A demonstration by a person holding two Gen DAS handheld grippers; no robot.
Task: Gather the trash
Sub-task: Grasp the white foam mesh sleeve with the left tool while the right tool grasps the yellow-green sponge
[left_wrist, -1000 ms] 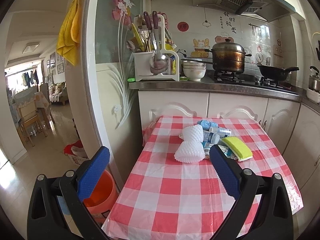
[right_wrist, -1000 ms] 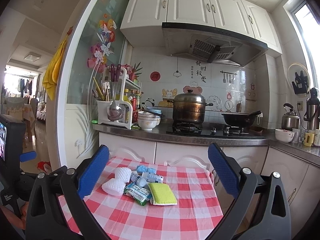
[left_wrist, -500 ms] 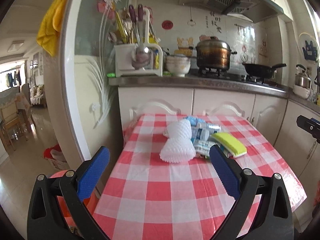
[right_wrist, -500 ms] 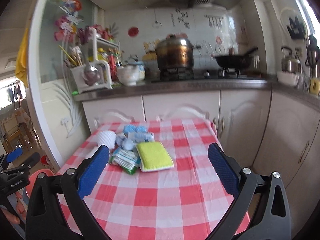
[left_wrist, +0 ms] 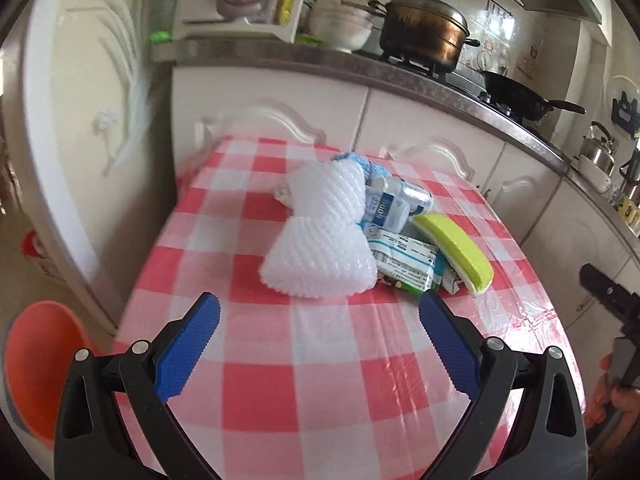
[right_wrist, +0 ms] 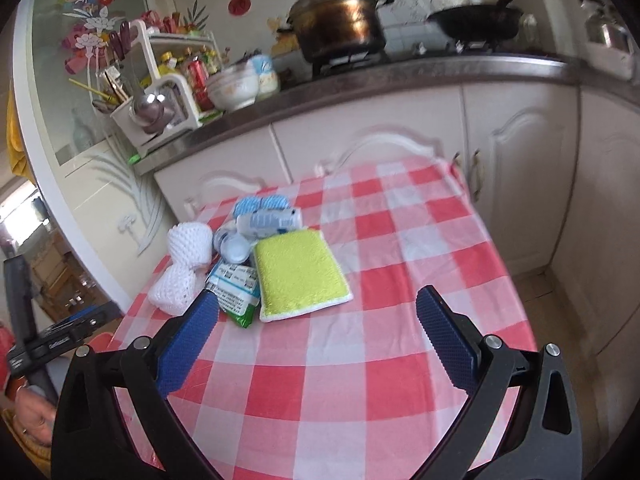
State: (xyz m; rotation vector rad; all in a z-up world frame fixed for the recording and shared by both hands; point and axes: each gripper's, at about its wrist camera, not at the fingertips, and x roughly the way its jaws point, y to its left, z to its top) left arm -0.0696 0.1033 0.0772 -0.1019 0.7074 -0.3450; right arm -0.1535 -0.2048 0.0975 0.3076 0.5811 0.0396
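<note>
Left wrist view had the orange bucket (left_wrist: 40,364) on the floor at far left, beside the red-checked table (left_wrist: 320,380). Over the near cloth hung the left gripper (left_wrist: 318,332), its blue fingers (left_wrist: 188,354) spread wide and holding nothing. Beyond it lay the trash in one pile: white foam netting (left_wrist: 320,240), then small bottles (left_wrist: 394,204) and wrappers (left_wrist: 408,264), then a yellow-green sponge (left_wrist: 456,252) at the right. Right wrist view showed the right gripper (right_wrist: 318,330) likewise spread and empty, the sponge (right_wrist: 298,272) just ahead.
</note>
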